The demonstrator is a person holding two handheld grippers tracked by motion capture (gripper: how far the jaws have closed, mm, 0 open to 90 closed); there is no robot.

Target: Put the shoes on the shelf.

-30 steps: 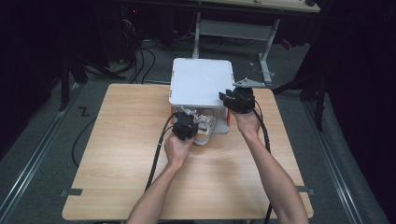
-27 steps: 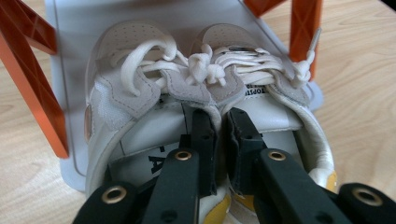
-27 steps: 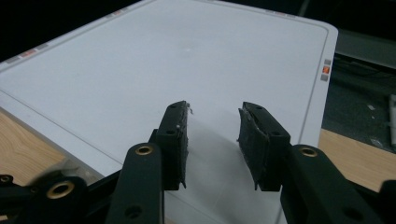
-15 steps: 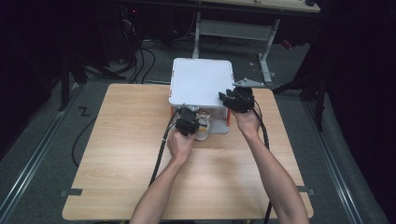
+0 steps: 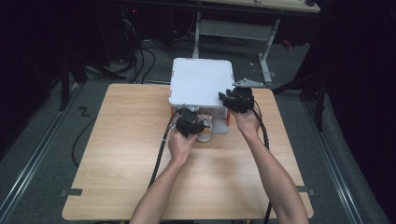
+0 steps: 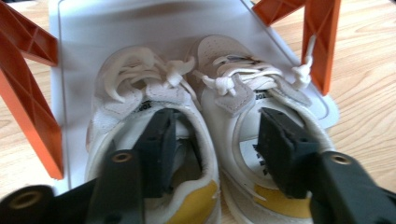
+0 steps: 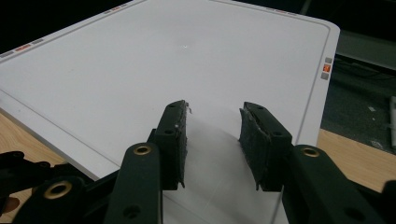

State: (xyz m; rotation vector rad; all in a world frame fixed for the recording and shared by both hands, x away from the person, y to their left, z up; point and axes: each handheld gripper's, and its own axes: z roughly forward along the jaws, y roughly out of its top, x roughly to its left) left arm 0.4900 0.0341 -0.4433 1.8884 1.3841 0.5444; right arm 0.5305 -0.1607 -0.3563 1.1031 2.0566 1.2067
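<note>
Sneakers (image 6: 205, 135), a small white pair with yellow heel patches and knotted white laces, sit side by side, toes pointing away from the person, on the white lower shelf (image 6: 74, 56) of a little rack with orange side supports (image 6: 28, 98) at the far middle of the wooden table (image 5: 116, 154). The left gripper (image 6: 217, 144) has its jaws apart, one reaching into each shoe's opening with the two inner collars between them; they have just been opening and are not clamped on anything. In the high view that left gripper (image 5: 189, 123) hangs at the rack's near edge, with the shoes (image 5: 205, 130) peeking out beneath the top. Farther back, the right gripper (image 7: 212, 140) stays over the rack's flat white top panel (image 7: 163, 60), its jaws apart and closed on nothing; from above the right gripper (image 5: 237, 99) sits at the panel's right near corner (image 5: 201, 84).
</note>
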